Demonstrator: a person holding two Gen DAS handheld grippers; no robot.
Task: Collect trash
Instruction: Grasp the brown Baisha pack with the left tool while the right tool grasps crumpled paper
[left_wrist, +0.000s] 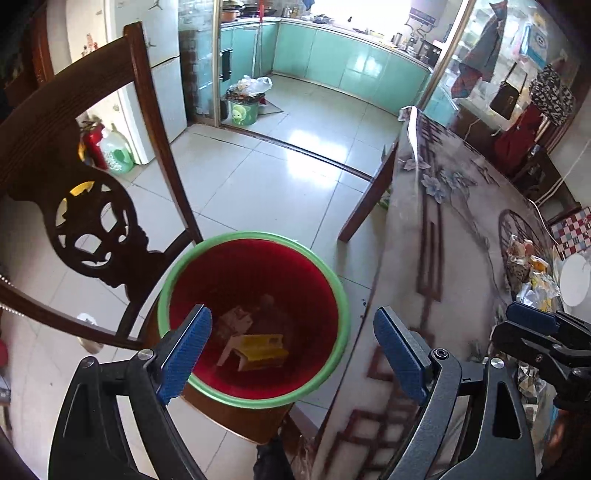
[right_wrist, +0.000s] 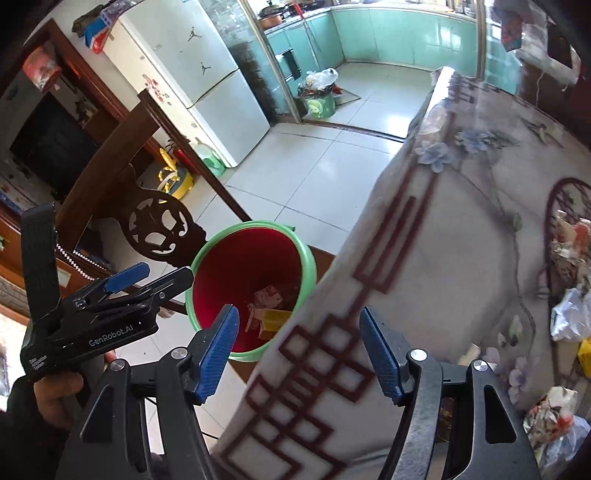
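A red bin with a green rim stands on a chair seat beside the table; it also shows in the right wrist view. Inside lie a yellow wrapper and crumpled paper. My left gripper is open and empty, hovering right above the bin. My right gripper is open and empty above the table's near edge, to the right of the bin. Wrappers and foil trash lie on the table at the right, also in the left wrist view.
A carved dark wooden chair back rises left of the bin. A white plate sits by the trash on the flowered tablecloth. Tiled floor runs to a kitchen with a full green bin. A fridge stands left.
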